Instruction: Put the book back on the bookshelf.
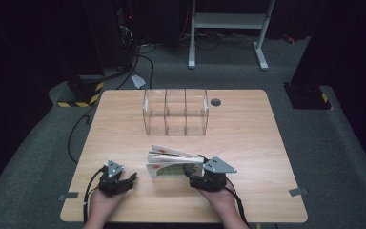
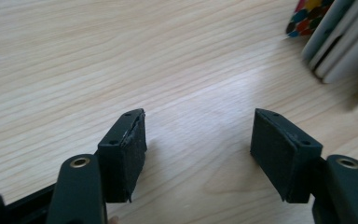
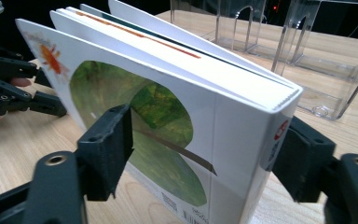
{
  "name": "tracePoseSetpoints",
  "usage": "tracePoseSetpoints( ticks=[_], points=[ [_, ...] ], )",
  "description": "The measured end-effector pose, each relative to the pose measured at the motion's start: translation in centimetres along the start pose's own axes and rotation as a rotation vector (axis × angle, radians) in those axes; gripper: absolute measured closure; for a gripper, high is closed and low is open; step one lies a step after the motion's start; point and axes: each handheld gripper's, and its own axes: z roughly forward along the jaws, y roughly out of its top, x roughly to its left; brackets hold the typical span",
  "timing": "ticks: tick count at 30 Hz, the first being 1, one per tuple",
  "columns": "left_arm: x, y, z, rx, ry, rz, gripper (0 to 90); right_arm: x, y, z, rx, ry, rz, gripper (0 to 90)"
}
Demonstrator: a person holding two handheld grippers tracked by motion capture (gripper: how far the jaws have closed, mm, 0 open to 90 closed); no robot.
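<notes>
Nearest, the right gripper had its fingers clenched on the stack of books, while the left gripper, fingers released, rested on the worktop left of the stack, and beyond it stood a clear acrylic organizer.
</notes>
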Motion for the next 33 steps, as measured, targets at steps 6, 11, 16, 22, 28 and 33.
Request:
tracePoseSetpoints(
  ticks=[6,11,16,22,28,33],
  points=[
    [0.6,0.0,0.1,0.008,0.009,-0.039,30.0,0.0,0.1,-0.3,-0.026,-0.009,-0.009,38.2],
    [0.8,0.0,0.2,0.016,-0.005,-0.056,28.9,-0.1,0.0,-0.5,-0.037,-0.011,-0.001,42.9],
    [0.8,0.0,0.2,0.014,-0.003,-0.055,28.9,-0.1,-0.1,-0.6,-0.042,0.018,0.002,51.4],
    [0.9,0.0,0.3,0.015,-0.007,-0.054,28.8,0.3,-0.2,-0.6,-0.046,0.040,-0.037,61.9],
    [0.9,0.2,0.5,0.013,-0.013,-0.048,29.8,1.3,-0.4,-0.9,-0.049,0.016,-0.098,74.0],
    [1.0,0.5,0.9,0.012,-0.010,-0.049,29.8,1.3,-0.6,-1.3,-0.048,0.007,-0.093,74.2]
  ],
)
